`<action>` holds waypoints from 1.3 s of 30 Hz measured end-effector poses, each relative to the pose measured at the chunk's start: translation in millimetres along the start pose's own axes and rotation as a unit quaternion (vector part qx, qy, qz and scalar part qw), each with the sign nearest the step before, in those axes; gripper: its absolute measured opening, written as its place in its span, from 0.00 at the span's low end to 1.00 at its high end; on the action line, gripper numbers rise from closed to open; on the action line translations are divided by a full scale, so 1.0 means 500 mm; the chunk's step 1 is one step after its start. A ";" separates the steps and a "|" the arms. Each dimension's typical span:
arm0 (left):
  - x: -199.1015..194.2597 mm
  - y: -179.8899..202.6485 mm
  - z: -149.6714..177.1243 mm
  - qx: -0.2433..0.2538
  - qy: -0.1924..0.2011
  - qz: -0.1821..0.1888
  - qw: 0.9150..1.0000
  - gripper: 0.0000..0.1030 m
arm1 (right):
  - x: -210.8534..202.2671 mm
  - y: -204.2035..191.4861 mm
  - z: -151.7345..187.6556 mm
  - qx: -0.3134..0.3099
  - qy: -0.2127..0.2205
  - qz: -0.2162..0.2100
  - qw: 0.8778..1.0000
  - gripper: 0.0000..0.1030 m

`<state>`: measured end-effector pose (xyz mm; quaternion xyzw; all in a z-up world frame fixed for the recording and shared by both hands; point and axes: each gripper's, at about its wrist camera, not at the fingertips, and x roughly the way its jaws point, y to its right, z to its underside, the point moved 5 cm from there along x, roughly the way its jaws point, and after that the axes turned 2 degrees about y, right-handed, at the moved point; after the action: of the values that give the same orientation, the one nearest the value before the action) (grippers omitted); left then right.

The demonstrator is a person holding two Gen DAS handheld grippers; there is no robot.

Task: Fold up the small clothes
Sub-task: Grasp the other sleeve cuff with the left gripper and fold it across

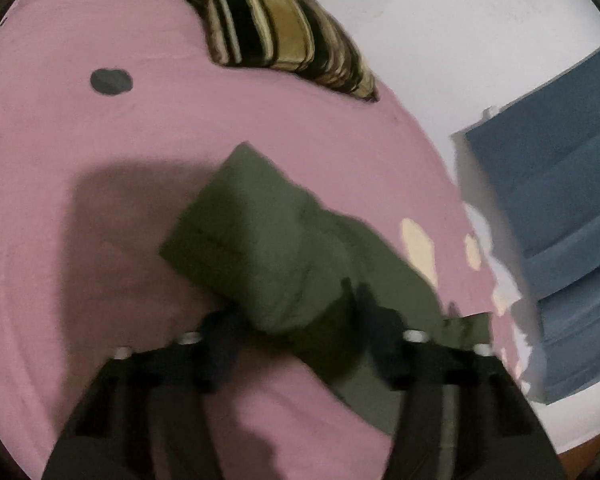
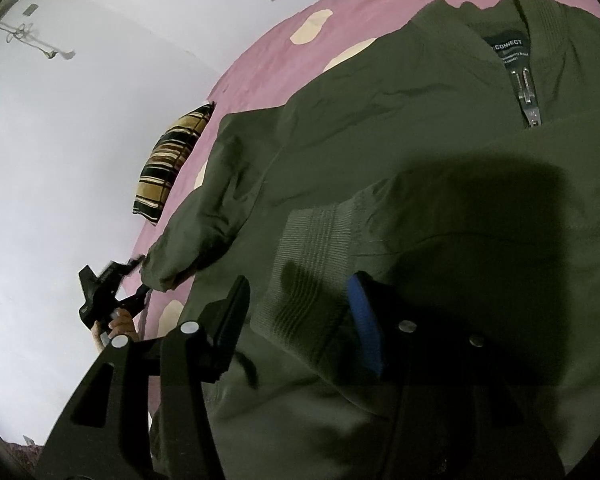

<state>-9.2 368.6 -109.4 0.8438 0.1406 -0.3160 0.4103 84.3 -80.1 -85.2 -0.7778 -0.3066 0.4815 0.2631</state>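
Across the centre and right of the right wrist view, the olive-green zip-front jacket of thin woven fabric (image 2: 380, 128) lies spread on the pink bedsheet with cream spots (image 2: 260, 68). Its collar, label and zip pull sit at upper right. One sleeve is folded across the body, with its ribbed knit cuff (image 2: 312, 264) at lower centre.

The right gripper (image 2: 296, 312) straddles that cuff. Its jaws stand apart, and neither the black pad nor the blue pad presses the cloth; it grips nothing.

At lower centre of the left wrist view, the other sleeve (image 1: 260, 232) lies bunched between the jaws of the left gripper (image 1: 296, 320). The frame is blurred, so whether the pads clamp the fabric cannot be told. The right wrist view shows this gripper at lower left, just beside the sleeve end.

Handling assessment: the garment appears light, limp and probably smooth-faced, so it is likely to sag and slide. The ribbed cuffs and seamed edges look thicker and should give the firmest hold. Avoid the metal zip.

A striped brown-and-black cushion (image 1: 276, 28) lies well apart.
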 end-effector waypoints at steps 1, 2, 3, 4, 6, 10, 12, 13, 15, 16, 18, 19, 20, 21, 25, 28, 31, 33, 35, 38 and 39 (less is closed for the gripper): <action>0.003 -0.004 0.000 0.005 0.000 -0.006 1.000 0.41 | 0.001 0.000 0.000 0.000 0.001 -0.001 1.000 0.50; 0.002 -0.006 0.000 0.007 0.000 -0.010 1.000 0.36 | 0.003 0.000 0.001 0.000 0.001 -0.001 1.000 0.50; 0.002 -0.010 -0.001 0.005 -0.001 -0.011 1.000 0.33 | 0.004 0.000 0.001 0.000 0.002 -0.002 1.000 0.50; 0.001 -0.011 -0.003 0.002 -0.002 -0.010 1.000 0.31 | 0.004 0.000 0.001 0.000 0.002 -0.002 1.000 0.50; 0.000 -0.010 -0.006 -0.002 -0.008 -0.003 1.000 0.27 | 0.005 0.000 0.001 -0.001 0.002 -0.001 1.000 0.50; -0.023 0.014 -0.019 0.017 0.000 -0.004 1.000 0.25 | 0.006 -0.001 0.002 -0.005 0.004 0.002 1.000 0.51; -0.048 0.039 -0.031 0.035 0.015 -0.004 0.999 0.25 | 0.007 -0.001 0.001 -0.004 0.005 0.000 1.000 0.51; -0.064 0.055 -0.039 0.045 0.024 -0.004 0.999 0.25 | 0.007 -0.002 0.001 -0.004 0.005 -0.001 1.000 0.52; -0.096 0.084 -0.057 0.059 0.042 -0.001 0.997 0.25 | 0.008 -0.002 0.001 -0.005 0.006 -0.002 1.000 0.53; -0.111 0.100 -0.067 0.065 0.052 0.003 0.997 0.25 | 0.007 -0.003 0.001 -0.005 0.007 -0.002 1.000 0.54; -0.153 0.134 -0.094 0.081 0.080 0.011 0.993 0.24 | 0.006 -0.004 0.001 -0.009 0.008 -0.002 1.000 0.55; -0.168 0.148 -0.104 0.087 0.090 0.014 0.992 0.24 | 0.006 -0.005 0.000 -0.011 0.008 -0.001 1.000 0.55; -0.184 0.161 -0.114 0.093 0.100 0.018 0.991 0.24 | 0.006 -0.006 0.000 -0.013 0.009 0.000 1.000 0.56; -0.197 0.181 -0.122 0.100 0.102 0.025 0.989 0.24 | 0.005 -0.007 0.000 -0.015 0.009 0.001 1.000 0.56; -0.218 0.262 -0.124 0.148 0.112 0.021 0.982 0.24 | 0.006 -0.008 -0.002 -0.012 0.009 -0.002 1.000 0.56; -0.229 0.354 -0.111 0.199 0.123 0.026 0.972 0.24 | -0.002 -0.010 -0.006 -0.001 0.007 -0.004 1.000 0.56; -0.238 0.466 -0.070 0.245 0.118 0.056 0.961 0.24 | -0.026 -0.011 -0.009 0.008 0.015 0.009 1.000 0.59; -0.239 0.548 -0.025 0.277 0.107 0.081 0.952 0.24 | -0.054 -0.009 -0.009 0.011 0.029 0.013 0.999 0.60; -0.236 0.617 0.022 0.304 0.094 0.103 0.942 0.24 | -0.088 -0.007 -0.007 0.011 0.041 0.015 0.999 0.60; -0.221 0.733 0.127 0.352 0.070 0.134 0.924 0.25 | -0.142 0.000 0.000 0.010 0.059 0.025 0.998 0.61; -0.213 0.764 0.163 0.367 0.063 0.142 0.917 0.25 | -0.159 0.004 0.001 0.011 0.064 0.028 0.997 0.61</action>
<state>65.3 68.8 152.4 0.9645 -0.0809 -0.2297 0.1022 56.3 -139.6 -40.0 -0.8123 -0.2618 0.4413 0.2772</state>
